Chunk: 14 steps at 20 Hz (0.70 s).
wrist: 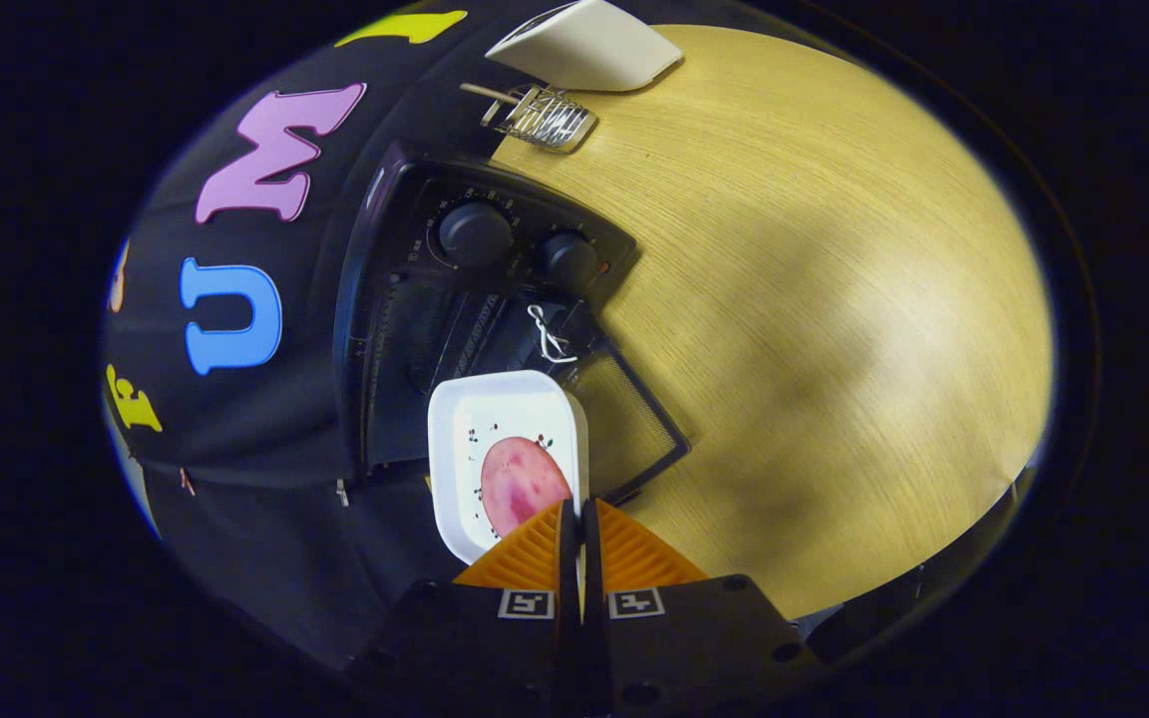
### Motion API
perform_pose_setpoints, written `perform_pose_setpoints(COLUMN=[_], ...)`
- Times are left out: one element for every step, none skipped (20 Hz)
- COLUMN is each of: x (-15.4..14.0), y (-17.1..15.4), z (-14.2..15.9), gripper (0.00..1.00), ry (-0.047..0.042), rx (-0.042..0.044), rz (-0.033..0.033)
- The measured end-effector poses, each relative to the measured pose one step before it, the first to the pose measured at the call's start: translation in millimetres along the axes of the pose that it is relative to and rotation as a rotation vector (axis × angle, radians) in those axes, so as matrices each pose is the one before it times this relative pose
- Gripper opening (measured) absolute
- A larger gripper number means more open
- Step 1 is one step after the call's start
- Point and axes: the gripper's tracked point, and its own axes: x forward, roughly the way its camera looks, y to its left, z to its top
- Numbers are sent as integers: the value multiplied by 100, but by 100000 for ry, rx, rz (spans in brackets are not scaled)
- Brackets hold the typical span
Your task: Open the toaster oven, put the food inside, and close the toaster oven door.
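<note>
Toaster oven (455,299) sits on a pale wooden bench (834,299) by the black cloth wall, with its door (634,429) open and two knobs (475,232) on it. One white tray (495,409) with one pink food slice (520,484) is pinched at its rim by the tool (579,524), just in front of the oven. One wire rack (545,118) and one white box (589,45) lie beyond the oven.

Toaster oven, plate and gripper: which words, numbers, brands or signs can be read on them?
Toaster oven: fine marks ring its two knobs, probably numbers, too small and blurred to read.
Plate: small printed specks beside the pink slice, a pattern, no words.
Gripper, shut on the plate's rim: two square black-and-white markers, coded patterns, not text.
No word or brand is readable.
</note>
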Motion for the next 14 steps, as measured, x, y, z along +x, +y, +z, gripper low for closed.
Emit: perform_pose_setpoints(x=[874,629,763,785,827,500,534,519,566,380,455,456,521,486], y=[540,621,739,735,895,625,594,586,490,387,308,198,82,104], z=[77,-106,-168,-278,-90,-85,1,22,-104,-229,-43,-101,142,86], gripper=[6,5,5,5,5,5,6,5,5,5,5,6,5,5], ry=[-3112,-2780,-2368,-2243,-3292,-2345,-3855,-3507,-3253,-2475,-3095,-2184,-2929,-2502], rx=[4516,5070,5000,4195,4274,2608,3563,3907,3858,3274,3313,2920,3262,2806], rz=[-692,-245,53,43,358,352,173,-19,-421,-456,-555,-1118,-1197,-1062])
